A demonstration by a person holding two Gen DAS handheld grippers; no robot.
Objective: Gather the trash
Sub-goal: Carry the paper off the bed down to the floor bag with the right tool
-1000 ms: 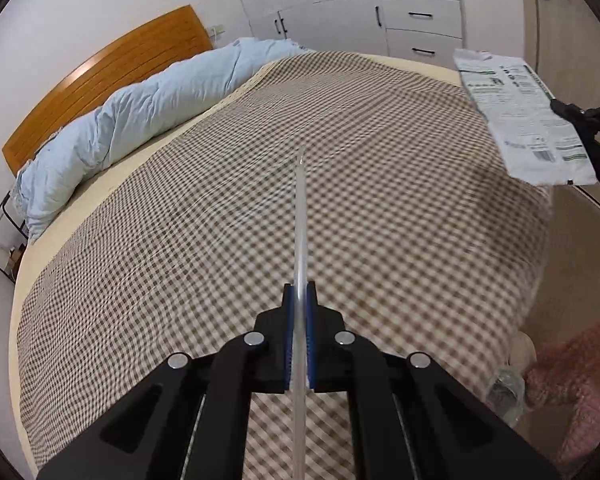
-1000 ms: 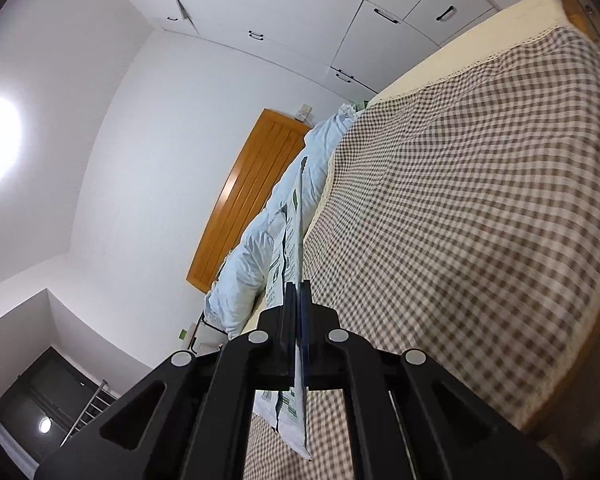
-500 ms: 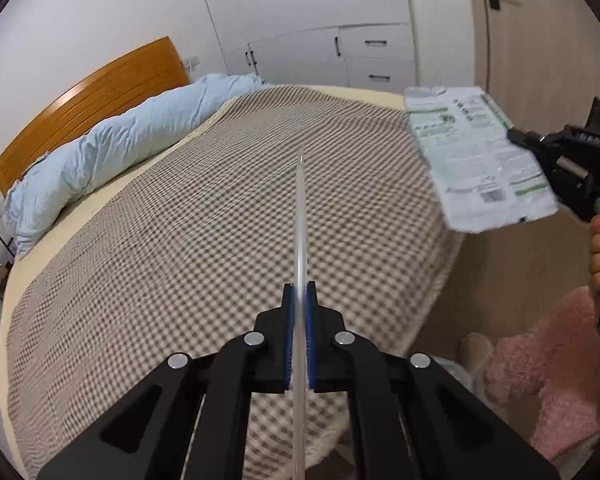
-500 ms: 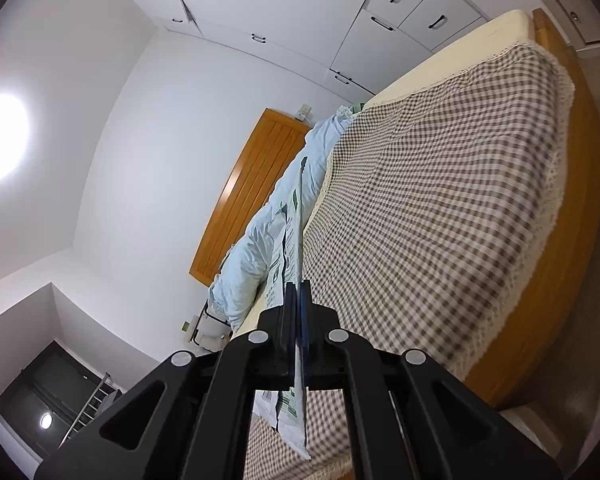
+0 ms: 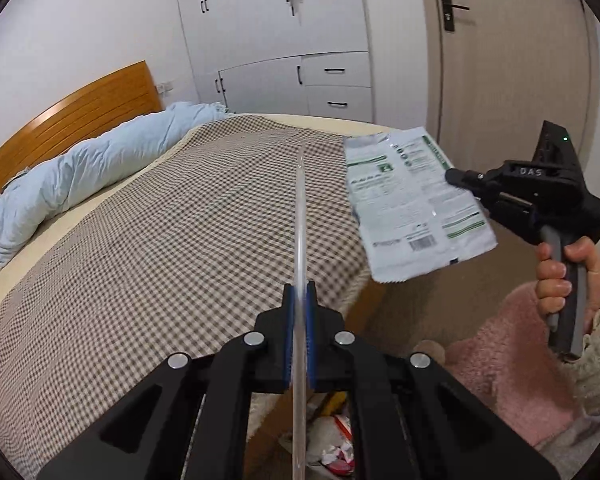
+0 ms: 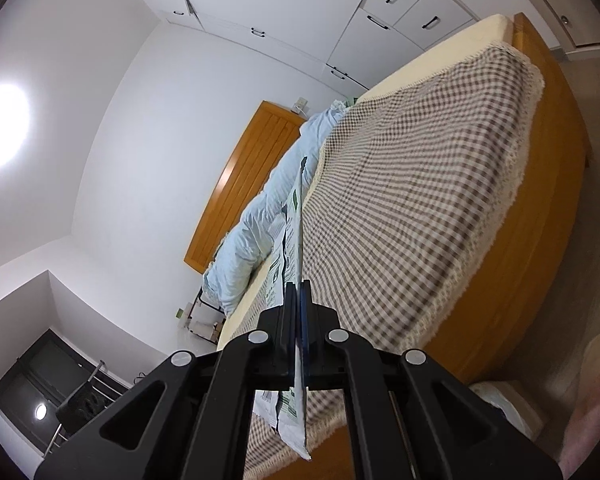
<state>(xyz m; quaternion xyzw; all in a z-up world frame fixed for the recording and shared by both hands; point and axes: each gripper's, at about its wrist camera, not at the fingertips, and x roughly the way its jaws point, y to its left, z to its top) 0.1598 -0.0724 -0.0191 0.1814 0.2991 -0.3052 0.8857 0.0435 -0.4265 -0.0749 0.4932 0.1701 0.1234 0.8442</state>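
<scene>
Two pieces of trash are in your grip — your left gripper [image 5: 299,312] is clamped on a clear plastic strip [image 5: 300,220] seen edge-on, and your right gripper [image 6: 296,312] pinches a white printed packet [image 5: 412,200]. Both hang in the air over the checked bedspread [image 5: 160,240], near the bed's foot — the packet level and flat.

A bed [image 5: 100,256] with an orange wooden frame fills the left and centre of the left wrist frame. It is covered by a brown-and-white checked blanket [image 5: 172,240]. A pale blue duvet [image 5: 84,168] is bunched along the headboard [image 5: 68,120] at the upper left. A cream sheet [image 6: 440,60] is exposed at the blanket's far edge.
</scene>
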